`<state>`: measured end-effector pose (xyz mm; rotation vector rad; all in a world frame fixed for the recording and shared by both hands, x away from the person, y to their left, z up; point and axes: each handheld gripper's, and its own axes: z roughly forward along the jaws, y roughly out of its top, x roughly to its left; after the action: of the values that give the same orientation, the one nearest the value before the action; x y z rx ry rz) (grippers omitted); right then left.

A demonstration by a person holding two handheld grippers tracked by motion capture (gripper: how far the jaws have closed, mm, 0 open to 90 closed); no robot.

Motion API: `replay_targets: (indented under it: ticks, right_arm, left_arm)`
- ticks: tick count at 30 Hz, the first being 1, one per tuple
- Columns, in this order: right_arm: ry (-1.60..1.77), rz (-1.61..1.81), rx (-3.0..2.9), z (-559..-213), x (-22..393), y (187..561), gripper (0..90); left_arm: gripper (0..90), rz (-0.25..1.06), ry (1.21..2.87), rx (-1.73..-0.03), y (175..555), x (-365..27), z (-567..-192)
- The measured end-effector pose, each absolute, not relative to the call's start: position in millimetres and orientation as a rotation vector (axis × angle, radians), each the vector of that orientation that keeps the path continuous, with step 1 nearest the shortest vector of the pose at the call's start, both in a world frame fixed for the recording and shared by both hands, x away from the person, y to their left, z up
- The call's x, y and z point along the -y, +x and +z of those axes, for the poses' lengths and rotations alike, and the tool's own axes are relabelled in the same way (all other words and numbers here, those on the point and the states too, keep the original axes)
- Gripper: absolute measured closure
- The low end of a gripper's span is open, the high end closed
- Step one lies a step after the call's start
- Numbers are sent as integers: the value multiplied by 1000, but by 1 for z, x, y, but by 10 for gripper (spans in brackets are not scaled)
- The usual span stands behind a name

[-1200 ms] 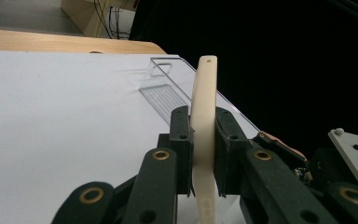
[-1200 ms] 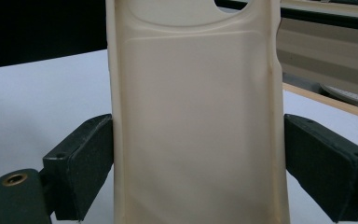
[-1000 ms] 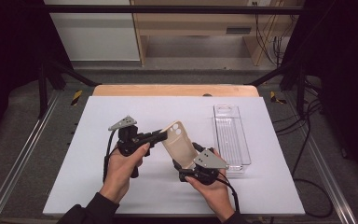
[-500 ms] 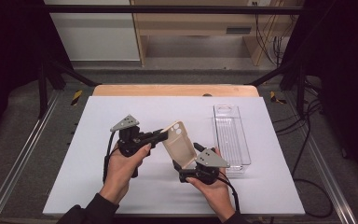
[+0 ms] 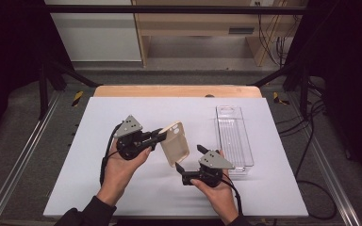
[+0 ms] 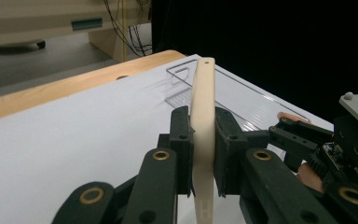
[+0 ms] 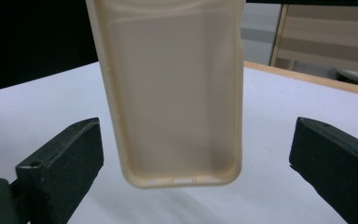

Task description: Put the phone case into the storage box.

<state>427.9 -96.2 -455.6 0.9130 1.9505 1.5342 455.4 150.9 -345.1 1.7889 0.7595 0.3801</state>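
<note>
A beige phone case (image 5: 175,143) hangs above the white table, held by its edge in my left gripper (image 5: 162,134), which is shut on it. In the left gripper view the case (image 6: 203,102) stands edge-on between the two black pads. My right gripper (image 5: 189,157) sits just below and to the right of the case. It is open, and its jaws have just been opening. In the right gripper view the case's lower end (image 7: 172,93) hangs between the wide-spread fingers (image 7: 70,158), touching neither one.
A clear plastic tray (image 5: 235,136) lies lengthwise on the right side of the white table (image 5: 99,188), close to the right hand. A wooden strip (image 5: 176,91) runs along the table's far edge. Metal rails flank the table.
The right gripper's jaws have spread a little wider around the case's lower end. Both hands and the case have stayed almost where they were.
</note>
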Motion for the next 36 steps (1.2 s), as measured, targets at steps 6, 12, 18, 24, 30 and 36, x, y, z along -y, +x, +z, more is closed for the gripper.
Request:
replay_targets:
  ticks: [6,12,18,24,30,36]
  right_arm:
    - [918,1500,-2011,-446,91,423,33]
    - [869,1388,-2107,-423,90,420,34]
    - [896,1331,-2176,-403,92,427,44]
    - [877,1312,-2201,-392,87,430,49]
    - [844,1304,-2220,-383,83,434,58]
    - [831,1308,-2218,-373,81,438,74]
  left_arm:
    - [795,434,1816,-688,450,-161,-336]
    - [795,443,1840,-658,446,-171,-333]
    - [795,432,1851,-662,444,-179,-335]
    - [795,418,1859,-652,443,-183,-335]
    - [795,396,1878,-631,442,-184,-336]
    - [795,373,1899,-619,441,-184,-338]
